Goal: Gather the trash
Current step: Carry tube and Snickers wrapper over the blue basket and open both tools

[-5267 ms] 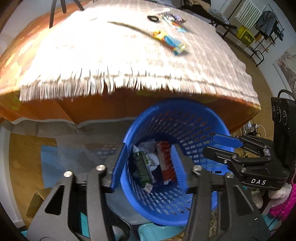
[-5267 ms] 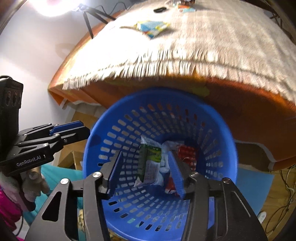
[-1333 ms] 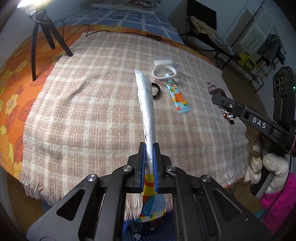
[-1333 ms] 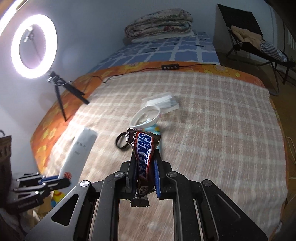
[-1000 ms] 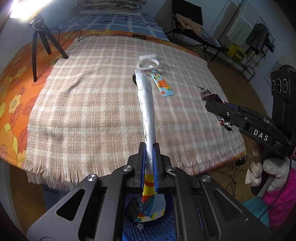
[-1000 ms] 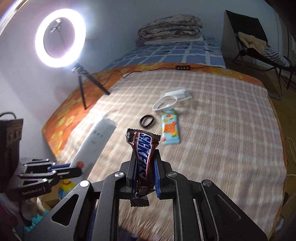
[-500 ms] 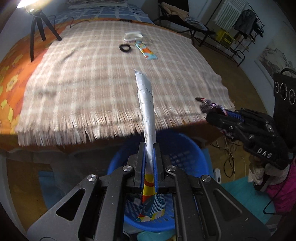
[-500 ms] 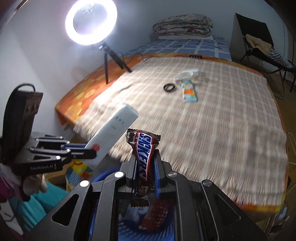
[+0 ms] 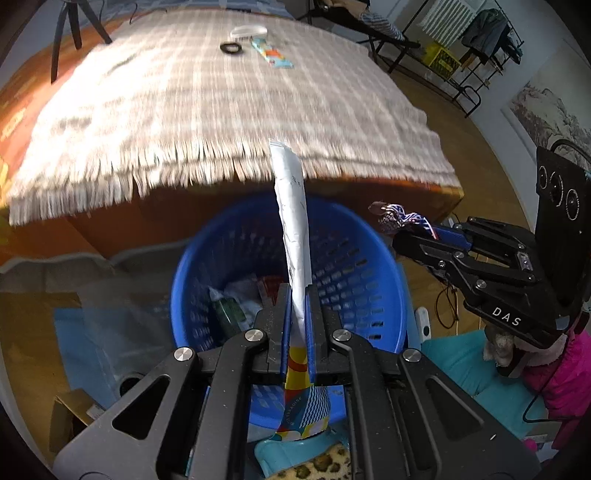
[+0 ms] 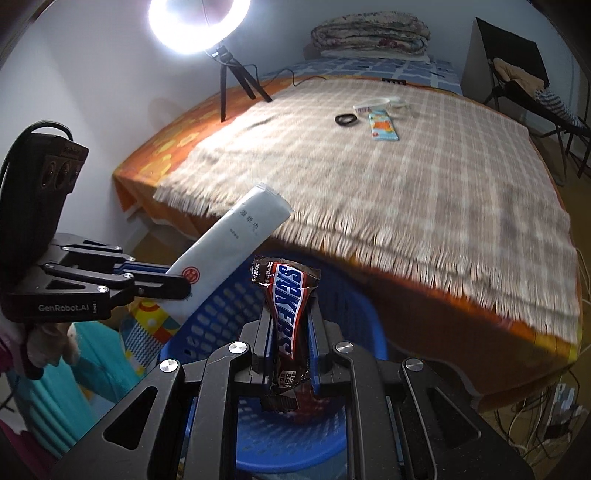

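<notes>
My left gripper is shut on a long silver wrapper with a colourful lower end, held upright above the blue perforated basket. A green packet and a red one lie inside the basket. My right gripper is shut on a brown Snickers wrapper, over the basket's rim. In the left wrist view the right gripper is at the basket's right edge; in the right wrist view the left gripper holds the silver wrapper at the left.
The bed with a fringed checked blanket rises behind the basket; on it lie a light-blue snack wrapper, a black hair tie and a white band. A ring light stands on a tripod at the bed's left. Teal items lie on the floor.
Both grippers have drawn back from over the bed and sunk toward the basket, each keeping its wrapper. The basket now fills the lower middle of both views.
</notes>
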Action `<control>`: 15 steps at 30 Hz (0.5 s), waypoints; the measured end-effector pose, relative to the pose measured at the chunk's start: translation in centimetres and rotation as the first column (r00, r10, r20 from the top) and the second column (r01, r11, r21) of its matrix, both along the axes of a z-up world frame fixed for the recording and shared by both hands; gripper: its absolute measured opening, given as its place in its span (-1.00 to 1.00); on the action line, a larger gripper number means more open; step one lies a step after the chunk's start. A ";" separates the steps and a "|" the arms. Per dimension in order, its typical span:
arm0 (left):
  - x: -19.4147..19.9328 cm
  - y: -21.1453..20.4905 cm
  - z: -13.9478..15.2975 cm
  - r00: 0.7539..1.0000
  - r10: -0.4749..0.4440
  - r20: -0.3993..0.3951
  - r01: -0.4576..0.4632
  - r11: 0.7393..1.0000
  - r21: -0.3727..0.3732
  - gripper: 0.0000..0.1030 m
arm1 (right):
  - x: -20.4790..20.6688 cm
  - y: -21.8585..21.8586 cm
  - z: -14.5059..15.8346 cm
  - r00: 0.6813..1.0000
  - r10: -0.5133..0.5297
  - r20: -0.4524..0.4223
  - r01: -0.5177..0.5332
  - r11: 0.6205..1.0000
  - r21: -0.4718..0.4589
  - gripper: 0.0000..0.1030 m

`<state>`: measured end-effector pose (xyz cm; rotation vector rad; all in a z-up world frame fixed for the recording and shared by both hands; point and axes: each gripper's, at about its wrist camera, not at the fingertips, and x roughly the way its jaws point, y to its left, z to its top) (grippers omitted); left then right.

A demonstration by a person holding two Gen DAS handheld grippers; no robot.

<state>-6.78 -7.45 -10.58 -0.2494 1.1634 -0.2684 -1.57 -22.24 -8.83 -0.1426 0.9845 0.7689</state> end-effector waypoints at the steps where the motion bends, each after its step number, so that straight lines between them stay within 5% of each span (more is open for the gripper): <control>1: -0.1 -0.1 -0.2 1.000 -0.003 -0.006 0.003 1.000 0.000 -0.90 | -0.2 -0.1 -0.2 1.000 0.000 -0.003 0.000 1.000 -0.002 -0.75; 15: -0.4 -1.8 -2.2 0.999 -0.038 -0.035 0.039 0.998 0.041 -0.90 | -1.7 0.0 -2.4 1.000 0.006 -0.029 -0.007 0.999 -0.035 -0.75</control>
